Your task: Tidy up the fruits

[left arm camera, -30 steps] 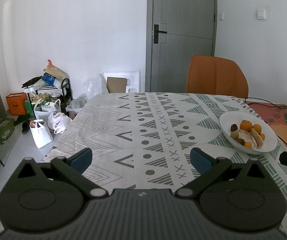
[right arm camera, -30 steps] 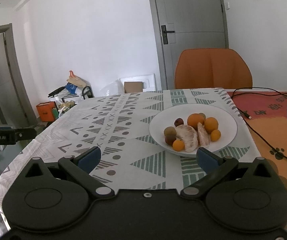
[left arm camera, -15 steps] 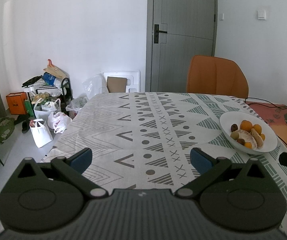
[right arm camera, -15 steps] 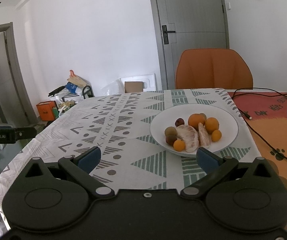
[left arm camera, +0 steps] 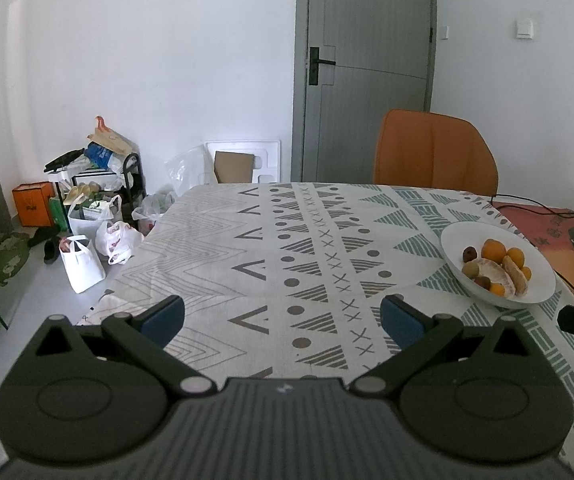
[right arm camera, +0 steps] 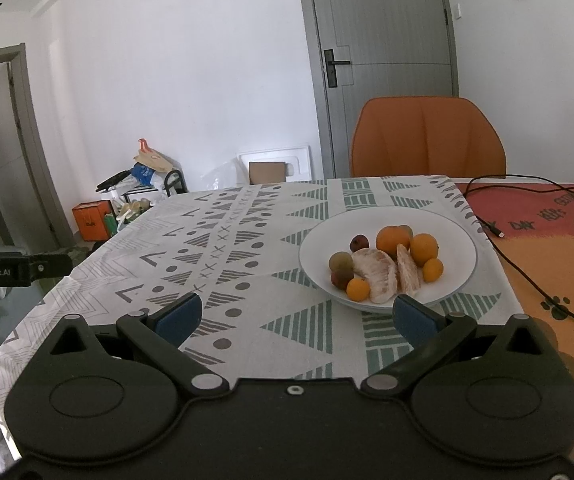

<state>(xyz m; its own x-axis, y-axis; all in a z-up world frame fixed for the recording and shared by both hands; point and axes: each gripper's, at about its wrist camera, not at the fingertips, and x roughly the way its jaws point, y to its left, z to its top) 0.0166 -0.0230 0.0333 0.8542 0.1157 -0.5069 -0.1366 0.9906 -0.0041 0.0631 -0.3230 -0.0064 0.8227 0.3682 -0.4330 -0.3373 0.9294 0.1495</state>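
A white plate (right arm camera: 459,280) sits on the patterned tablecloth (right arm camera: 247,240) and holds several fruits: oranges (right arm camera: 393,239), small kumquats (right arm camera: 357,289), peeled pomelo segments (right arm camera: 377,270) and dark round fruits (right arm camera: 359,243). My right gripper (right arm camera: 295,316) is open and empty, just in front of the plate's near rim. In the left wrist view the same plate (left arm camera: 539,280) lies at the right. My left gripper (left arm camera: 283,318) stands open and empty over the cloth, left of the plate.
An orange chair (right arm camera: 427,136) stands at the table's far edge before a grey door (right arm camera: 383,40). An orange mat (right arm camera: 547,240) with a black cable (right arm camera: 527,276) lies right of the plate. Bags and boxes (left arm camera: 87,216) crowd the floor at the left.
Both grippers have held almost still. The plate looks slightly nearer in the right wrist view.
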